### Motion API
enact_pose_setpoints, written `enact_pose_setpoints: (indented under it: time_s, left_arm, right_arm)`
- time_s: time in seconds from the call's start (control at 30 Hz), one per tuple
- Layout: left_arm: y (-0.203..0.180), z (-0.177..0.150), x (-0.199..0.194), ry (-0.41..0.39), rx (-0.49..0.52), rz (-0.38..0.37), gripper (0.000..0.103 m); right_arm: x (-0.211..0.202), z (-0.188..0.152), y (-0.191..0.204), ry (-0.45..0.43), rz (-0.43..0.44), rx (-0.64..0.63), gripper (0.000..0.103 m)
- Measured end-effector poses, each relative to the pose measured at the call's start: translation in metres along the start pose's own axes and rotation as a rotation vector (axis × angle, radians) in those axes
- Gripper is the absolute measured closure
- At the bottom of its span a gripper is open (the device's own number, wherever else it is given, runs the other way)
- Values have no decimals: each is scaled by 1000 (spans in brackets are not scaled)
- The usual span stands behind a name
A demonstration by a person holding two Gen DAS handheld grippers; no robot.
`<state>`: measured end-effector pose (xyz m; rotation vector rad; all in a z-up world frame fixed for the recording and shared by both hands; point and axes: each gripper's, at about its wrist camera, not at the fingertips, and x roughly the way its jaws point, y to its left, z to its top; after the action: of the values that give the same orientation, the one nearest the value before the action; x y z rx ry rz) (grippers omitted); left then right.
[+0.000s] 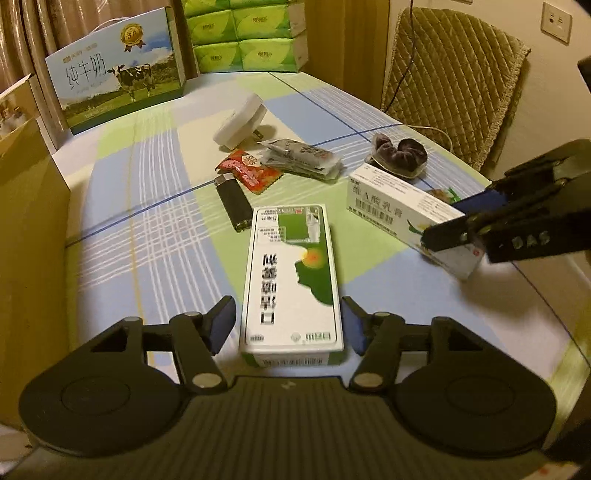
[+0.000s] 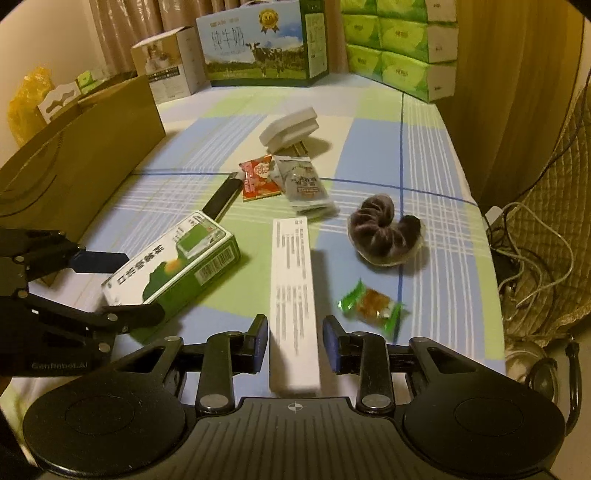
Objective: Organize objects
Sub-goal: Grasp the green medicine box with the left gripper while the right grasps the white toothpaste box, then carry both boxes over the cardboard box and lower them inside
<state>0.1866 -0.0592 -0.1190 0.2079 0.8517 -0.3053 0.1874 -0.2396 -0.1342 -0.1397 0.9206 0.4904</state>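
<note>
A home, most likely a dining corner. The table (image 2: 424, 155) wears a checked cloth, with curtains (image 2: 122, 33) behind (drawn shut), a milk carton box (image 2: 258, 44), stacked tissue packs (image 2: 402, 40) and a quilted chair cover (image 1: 454, 74).

The tablecloth (image 1: 155, 229) is a plaid of pale blue, light green and cream, crossed by thin white stripes and dark blue lines. On it lies a white-and-green box (image 1: 291, 280) with an orange spot — at its twelve o'clock a black lighter (image 1: 232, 201) and a red snack packet (image 1: 249, 171). Toward two o'clock sits a white carton (image 1: 402, 210) printed with barcodes, and beyond it a dark purple scrunchie (image 1: 399, 151). A green-wrapped candy (image 2: 371, 304) shows amber inside. The milk case (image 1: 118, 81) at eleven o'clock carries a black-and-white cow under blue sky; beside it, lime-green tissue packs (image 1: 251, 37). The gripper pads (image 1: 221, 325) are blue on black.
</note>
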Motion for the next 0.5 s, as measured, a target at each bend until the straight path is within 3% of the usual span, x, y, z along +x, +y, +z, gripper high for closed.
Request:
enact_pose_setpoints:
  time_s: [0.3, 0.4, 0.5]
  left_arm:
    - [1, 19, 22, 15, 9, -7, 46]
    - [1, 18, 26, 27, 6, -16, 51]
    - [0, 18, 25, 30, 8, -12, 52]
  right_arm:
    - [19, 10, 4, 30, -29, -21, 73]
    - [26, 12, 7, 46, -38, -15, 73]
    - [28, 11, 9, 54, -62, -15, 80]
